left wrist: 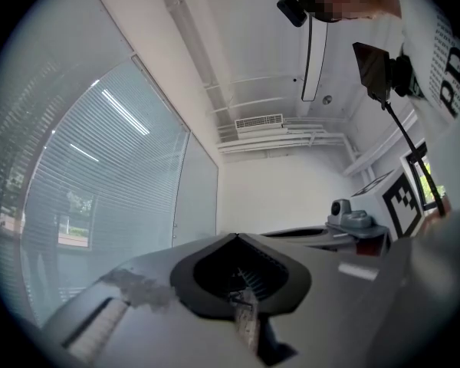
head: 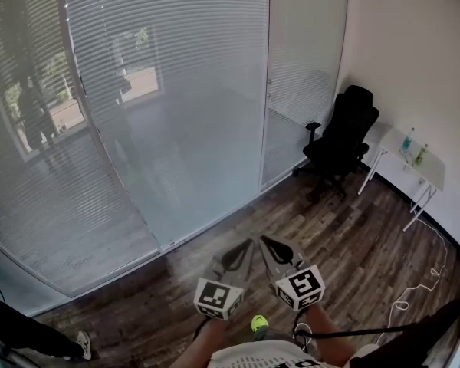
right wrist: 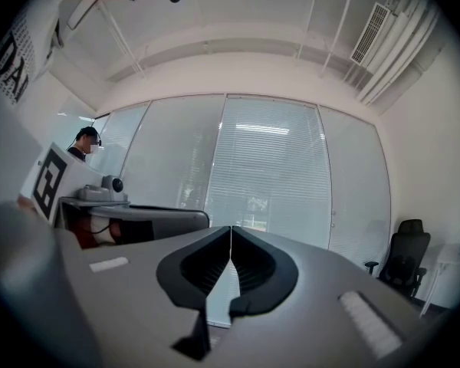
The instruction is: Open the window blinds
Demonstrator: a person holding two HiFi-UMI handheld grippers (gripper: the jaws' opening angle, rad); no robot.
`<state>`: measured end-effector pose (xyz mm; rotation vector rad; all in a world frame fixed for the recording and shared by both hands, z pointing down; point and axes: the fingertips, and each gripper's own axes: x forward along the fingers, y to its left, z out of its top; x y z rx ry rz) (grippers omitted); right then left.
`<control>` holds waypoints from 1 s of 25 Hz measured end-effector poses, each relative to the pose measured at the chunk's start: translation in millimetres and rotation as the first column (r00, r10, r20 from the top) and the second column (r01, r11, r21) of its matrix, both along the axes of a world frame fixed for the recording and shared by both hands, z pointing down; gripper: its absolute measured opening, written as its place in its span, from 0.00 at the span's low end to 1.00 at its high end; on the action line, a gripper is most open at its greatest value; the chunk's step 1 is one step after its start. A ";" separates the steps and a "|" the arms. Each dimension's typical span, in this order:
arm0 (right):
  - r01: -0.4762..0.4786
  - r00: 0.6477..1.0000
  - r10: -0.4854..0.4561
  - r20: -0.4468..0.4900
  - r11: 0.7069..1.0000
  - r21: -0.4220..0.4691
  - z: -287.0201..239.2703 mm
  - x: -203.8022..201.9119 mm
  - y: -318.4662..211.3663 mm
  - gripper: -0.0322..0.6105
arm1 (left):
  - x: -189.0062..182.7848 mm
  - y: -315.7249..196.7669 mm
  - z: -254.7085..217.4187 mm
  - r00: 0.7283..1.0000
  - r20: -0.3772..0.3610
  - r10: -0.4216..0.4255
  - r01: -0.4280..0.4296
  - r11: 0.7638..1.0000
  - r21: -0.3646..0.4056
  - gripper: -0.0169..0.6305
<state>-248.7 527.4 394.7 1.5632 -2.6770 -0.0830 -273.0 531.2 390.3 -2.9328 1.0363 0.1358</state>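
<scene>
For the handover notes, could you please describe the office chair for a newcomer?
Follow the blind-covered glass wall right to the white wall. In that corner stands the office chair, beside a white table: the only black furniture there.

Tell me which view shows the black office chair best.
The head view: the black office chair shows whole there, backrest, armrest and base, right of the window blinds. The right gripper view catches it only small and dim near its right edge. The left gripper view does not show it.
</scene>
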 end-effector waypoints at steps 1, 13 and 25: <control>0.004 1.000 -0.004 0.000 1.000 0.000 0.5 2.8 -4.4 0.07 | 3.2 -5.2 0.8 1.000 0.005 -0.003 0.003 1.000 0.001 0.03; 0.035 0.999 -0.036 -0.010 0.999 -0.019 11.7 54.1 -94.9 0.07 | 57.0 -92.1 15.1 0.999 0.013 -0.031 0.031 0.999 -0.014 0.03; 0.077 0.997 -0.078 -0.020 0.997 -0.018 40.4 111.3 -150.7 0.07 | 111.9 -152.6 41.7 0.996 0.023 -0.085 0.085 0.996 -0.001 0.03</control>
